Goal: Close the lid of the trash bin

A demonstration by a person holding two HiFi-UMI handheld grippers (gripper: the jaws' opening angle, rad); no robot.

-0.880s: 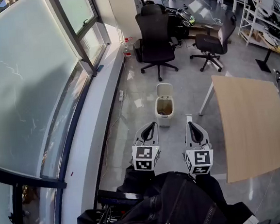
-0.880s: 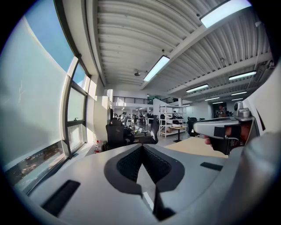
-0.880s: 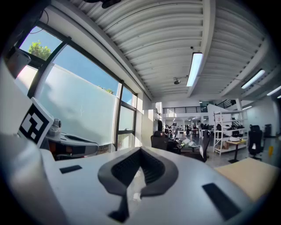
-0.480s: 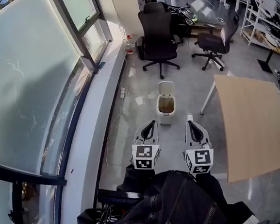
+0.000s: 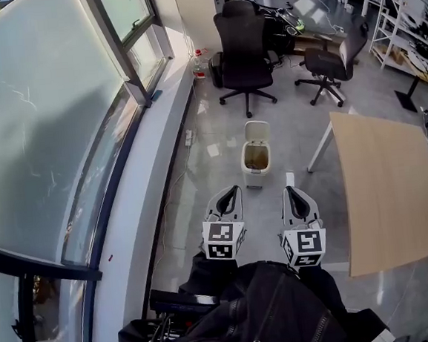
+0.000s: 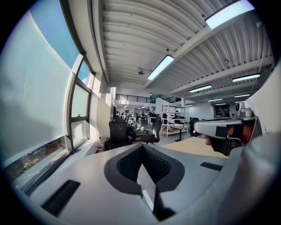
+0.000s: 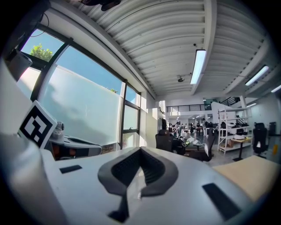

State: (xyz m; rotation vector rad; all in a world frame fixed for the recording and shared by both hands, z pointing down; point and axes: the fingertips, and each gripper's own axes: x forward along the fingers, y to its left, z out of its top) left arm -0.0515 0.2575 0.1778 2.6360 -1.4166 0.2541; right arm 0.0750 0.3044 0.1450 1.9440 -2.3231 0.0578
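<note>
Head view: trash bin (image 5: 256, 157) on the floor (image 5: 219, 140), lid (image 5: 257, 131) raised upright.
Left gripper (image 5: 229, 193) and right gripper (image 5: 293, 191): jaws fully together, holding nothing; marker cubes (image 5: 222, 241) bear black-and-white square patterns.

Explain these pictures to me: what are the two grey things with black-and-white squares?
There is no robot: a person holds a tool in each hand, the left gripper and the right gripper; the marked cubes belong to them. One picture comes from a camera on the person's head, looking down at the floor. The other two come from cameras riding on each gripper, looking along its jaws into the room. Both grippers are shut and hold nothing. Ahead on the floor stands a small white trash bin with its lid up. A wooden table stands to its right, an office chair beyond it.
</note>
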